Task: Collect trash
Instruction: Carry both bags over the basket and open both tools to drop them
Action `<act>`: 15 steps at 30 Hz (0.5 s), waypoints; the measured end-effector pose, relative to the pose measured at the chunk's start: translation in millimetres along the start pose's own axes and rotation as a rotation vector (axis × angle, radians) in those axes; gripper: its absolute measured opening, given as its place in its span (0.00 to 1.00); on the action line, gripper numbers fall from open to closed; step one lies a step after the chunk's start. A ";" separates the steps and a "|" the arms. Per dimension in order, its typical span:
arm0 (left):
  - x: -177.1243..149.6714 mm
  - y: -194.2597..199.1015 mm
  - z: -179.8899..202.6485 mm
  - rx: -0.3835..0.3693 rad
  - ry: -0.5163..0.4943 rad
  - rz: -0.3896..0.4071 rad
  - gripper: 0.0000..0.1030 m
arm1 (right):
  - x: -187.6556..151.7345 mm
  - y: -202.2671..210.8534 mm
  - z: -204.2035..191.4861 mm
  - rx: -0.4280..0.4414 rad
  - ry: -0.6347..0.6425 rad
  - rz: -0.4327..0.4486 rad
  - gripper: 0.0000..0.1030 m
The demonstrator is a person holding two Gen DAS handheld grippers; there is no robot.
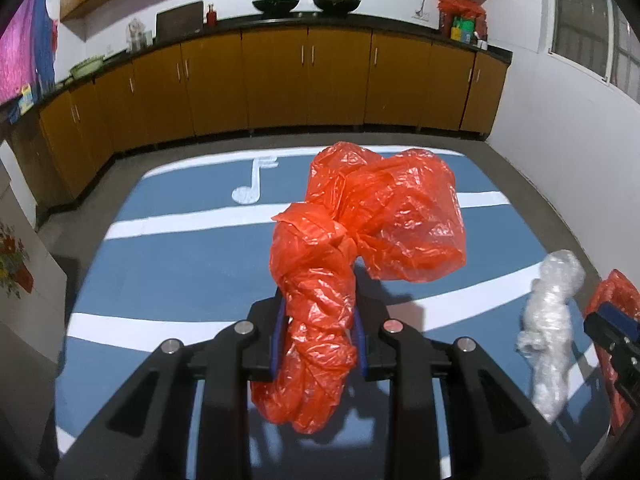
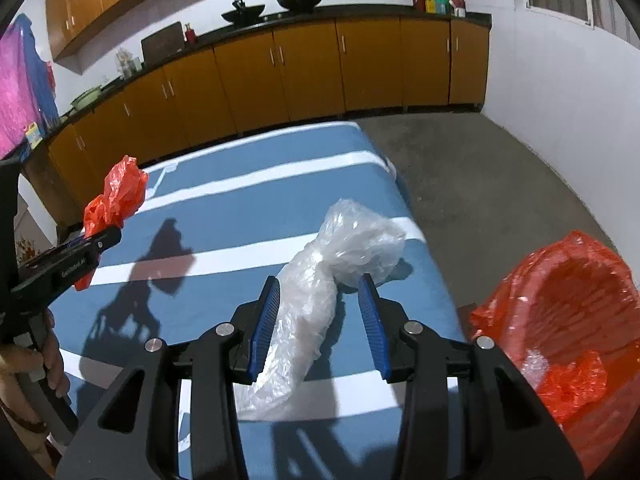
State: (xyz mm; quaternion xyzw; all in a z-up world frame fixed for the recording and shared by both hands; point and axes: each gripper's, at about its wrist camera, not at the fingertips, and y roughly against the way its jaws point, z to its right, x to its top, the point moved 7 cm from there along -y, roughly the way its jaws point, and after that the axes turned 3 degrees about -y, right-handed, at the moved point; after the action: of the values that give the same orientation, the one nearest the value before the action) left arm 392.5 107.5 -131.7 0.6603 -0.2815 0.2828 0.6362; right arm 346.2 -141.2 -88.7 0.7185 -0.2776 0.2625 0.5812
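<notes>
My left gripper [image 1: 318,338] is shut on a crumpled red plastic bag [image 1: 360,248] and holds it above the blue striped table [image 1: 180,264]; the gripper and bag also show at the left of the right wrist view [image 2: 116,200]. A clear crumpled plastic bag [image 2: 320,280] lies on the table near its right edge; it also shows in the left wrist view [image 1: 548,328]. My right gripper [image 2: 320,320] is open with its blue pads on either side of the clear bag. A bin lined with a red bag [image 2: 576,320] stands right of the table, with some trash inside.
Orange kitchen cabinets [image 1: 320,80] with a dark counter run along the far and left walls. Bare grey floor [image 2: 480,180] lies between the table and the white right wall. The table cover [image 2: 240,200] has white stripes and a music note.
</notes>
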 end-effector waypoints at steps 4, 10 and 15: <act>4.7 22.5 11.2 0.000 -0.018 0.033 0.26 | 5.6 19.7 4.8 -0.007 -0.001 0.040 0.41; 3.1 49.8 17.0 -0.008 -0.013 0.058 0.26 | 5.9 25.3 8.4 -0.012 -0.005 0.047 0.39; -5.1 63.0 5.3 0.003 0.009 0.057 0.26 | -2.8 -3.1 3.6 -0.008 -0.020 0.000 0.48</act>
State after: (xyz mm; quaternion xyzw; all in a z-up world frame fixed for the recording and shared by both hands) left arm 343.0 100.3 -92.6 0.6517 -0.2968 0.3040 0.6283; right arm 346.7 -144.0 -93.5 0.7187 -0.2844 0.2544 0.5813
